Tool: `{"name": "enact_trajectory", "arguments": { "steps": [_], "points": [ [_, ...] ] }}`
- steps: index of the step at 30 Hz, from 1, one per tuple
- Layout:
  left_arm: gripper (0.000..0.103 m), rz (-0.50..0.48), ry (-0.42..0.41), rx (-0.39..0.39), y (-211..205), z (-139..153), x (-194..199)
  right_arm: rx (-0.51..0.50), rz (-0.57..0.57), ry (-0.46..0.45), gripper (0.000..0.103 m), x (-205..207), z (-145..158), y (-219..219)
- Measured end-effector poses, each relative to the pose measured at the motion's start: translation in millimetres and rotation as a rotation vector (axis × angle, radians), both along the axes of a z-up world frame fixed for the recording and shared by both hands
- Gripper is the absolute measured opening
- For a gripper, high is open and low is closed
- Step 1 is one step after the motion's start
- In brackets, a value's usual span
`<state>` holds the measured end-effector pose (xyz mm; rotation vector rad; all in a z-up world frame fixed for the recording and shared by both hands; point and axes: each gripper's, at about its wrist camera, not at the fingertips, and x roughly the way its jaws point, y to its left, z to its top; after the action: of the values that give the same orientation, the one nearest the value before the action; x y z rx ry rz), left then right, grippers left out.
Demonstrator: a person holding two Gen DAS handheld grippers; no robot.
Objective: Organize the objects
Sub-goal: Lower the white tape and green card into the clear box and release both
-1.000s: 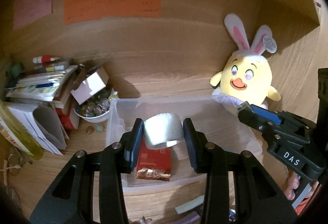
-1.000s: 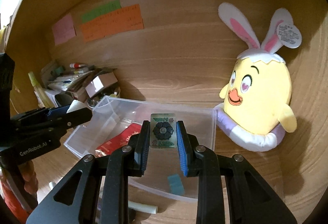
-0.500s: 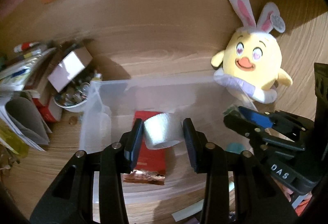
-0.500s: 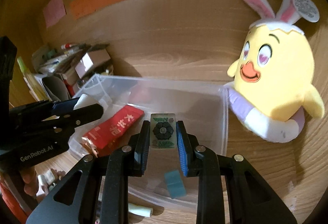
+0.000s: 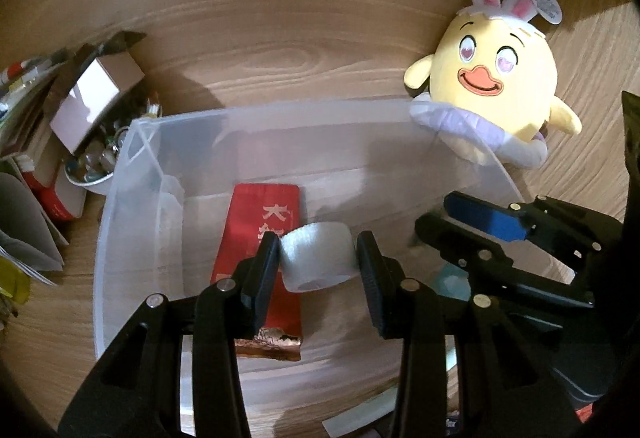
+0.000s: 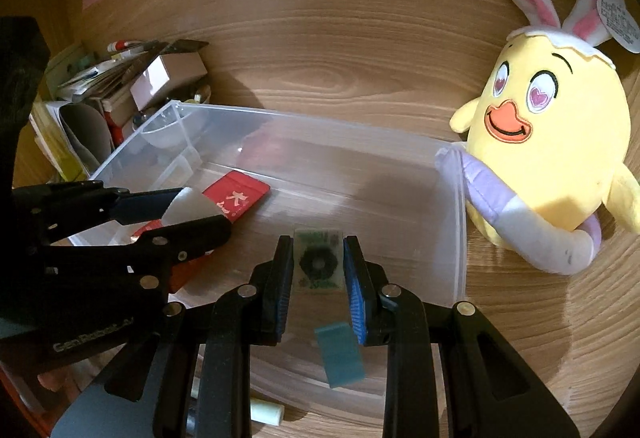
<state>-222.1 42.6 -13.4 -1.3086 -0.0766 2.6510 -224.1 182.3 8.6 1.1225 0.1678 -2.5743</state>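
My left gripper (image 5: pixel 318 262) is shut on a white tape roll (image 5: pixel 318 256) and holds it inside the clear plastic bin (image 5: pixel 132 173), just above a red packet (image 5: pixel 260 234) on the bin floor. My right gripper (image 6: pixel 318 270) is shut on a small green patterned tile (image 6: pixel 319 260) and holds it over the bin's (image 6: pixel 460 222) middle. A teal block (image 6: pixel 340 354) lies on the bin floor below it. The left gripper with the tape roll (image 6: pixel 192 205) shows at the left of the right wrist view. The right gripper shows at the right of the left wrist view (image 5: pixel 480 230).
A yellow chick plush with bunny ears (image 5: pixel 492 77) leans on the wooden wall against the bin's far right corner. A cardboard box (image 5: pixel 96 93), a bowl of small items (image 5: pixel 90 165) and stacked books (image 5: pixel 24 125) crowd the bin's left side. A pale stick (image 6: pixel 266 412) lies before the bin.
Both grippers have moved forward and down into the bin with their objects held. The tape roll now hangs close above the red packet.
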Motion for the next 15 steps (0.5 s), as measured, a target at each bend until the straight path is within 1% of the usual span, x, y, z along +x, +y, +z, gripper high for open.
{"name": "enact_trajectory", "arguments": {
  "steps": [4,6,8,10,13,15],
  "points": [
    [0.039,0.003,-0.013,-0.004,-1,-4,0,0.009,-0.003,0.001,0.023,-1,0,-1],
    [0.042,0.005,-0.012,0.002,-2,-2,2,0.004,0.0,-0.003,0.023,-1,0,0],
    [0.052,0.009,-0.004,0.007,-2,0,3,0.0,0.002,-0.008,0.023,0,0,0],
    [0.056,0.015,0.01,0.007,-3,2,3,-0.013,0.004,-0.015,0.023,0,1,2],
    [0.061,0.022,0.021,0.005,-5,6,5,-0.029,0.002,-0.016,0.026,1,3,5],
    [0.062,0.027,0.024,0.013,-9,9,6,-0.034,0.0,-0.007,0.03,3,7,7]
  ]
}}
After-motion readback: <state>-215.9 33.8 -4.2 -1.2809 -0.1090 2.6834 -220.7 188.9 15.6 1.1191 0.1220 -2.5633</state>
